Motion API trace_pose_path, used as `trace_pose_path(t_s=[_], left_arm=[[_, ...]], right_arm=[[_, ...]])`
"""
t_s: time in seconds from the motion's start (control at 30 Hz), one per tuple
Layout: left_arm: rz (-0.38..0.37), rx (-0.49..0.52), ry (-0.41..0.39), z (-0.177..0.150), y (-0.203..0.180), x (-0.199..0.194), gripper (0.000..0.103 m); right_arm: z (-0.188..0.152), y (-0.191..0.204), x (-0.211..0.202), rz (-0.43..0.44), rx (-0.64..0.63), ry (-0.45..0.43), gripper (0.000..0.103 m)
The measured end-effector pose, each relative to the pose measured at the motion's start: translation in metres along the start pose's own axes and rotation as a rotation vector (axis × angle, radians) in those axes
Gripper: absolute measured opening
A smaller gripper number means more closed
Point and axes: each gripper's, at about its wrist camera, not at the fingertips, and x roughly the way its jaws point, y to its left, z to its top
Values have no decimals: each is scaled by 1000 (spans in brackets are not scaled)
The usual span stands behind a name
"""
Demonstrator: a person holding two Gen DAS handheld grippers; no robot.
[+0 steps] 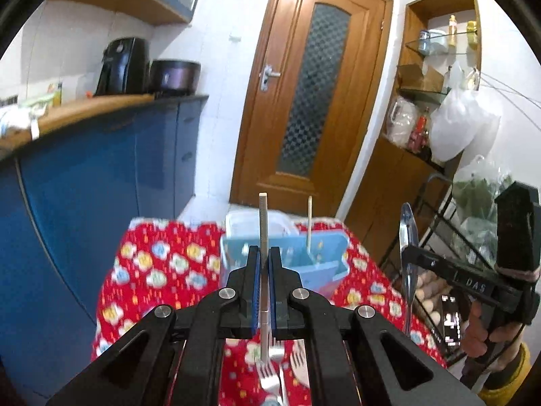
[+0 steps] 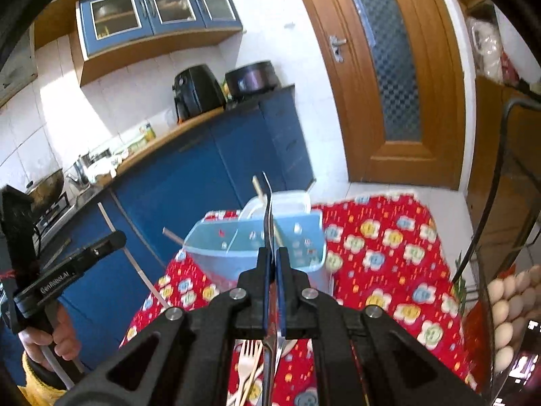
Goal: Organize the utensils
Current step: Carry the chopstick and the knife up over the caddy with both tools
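Two tongs clamped: left tongs (image 1: 264, 257) on chopstick (image 1: 263, 216), right tongs (image 2: 271, 257) on spoon (image 2: 269, 216); perhaps two forks (image 1: 270, 368) below

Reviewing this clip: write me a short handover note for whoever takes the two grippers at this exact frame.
Left gripper: shut on a chopstick, standing upright.
Right gripper: shut on a metal spoon, bowl end up.
Blue utensil holder stands on the red floral tablecloth; one chopstick is already in it.
Left to do: place both held items, then the forks lying on the cloth.
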Motion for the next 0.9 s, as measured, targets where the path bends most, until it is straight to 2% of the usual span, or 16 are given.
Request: trace_pose_path(t_s=[0.33,0.47,0.67,0.83,0.9], left_arm=[[30,58,-81,58,-18,11,4],[36,45,-80,71,-18,27,4],[71,58,-71,73,-15,61,4],[71,48,-33,64,-10,88,4],[76,46,-18,60,-8,99,4]], right_arm=[[41,9,11,-50,-61,-108,5],[55,11,24,-62,-74,-141,5],[63,13,44,-80,-88,-213,5],[66,13,67,-151,-137,-273,5],[65,11,76,-149,-142,-286,5]])
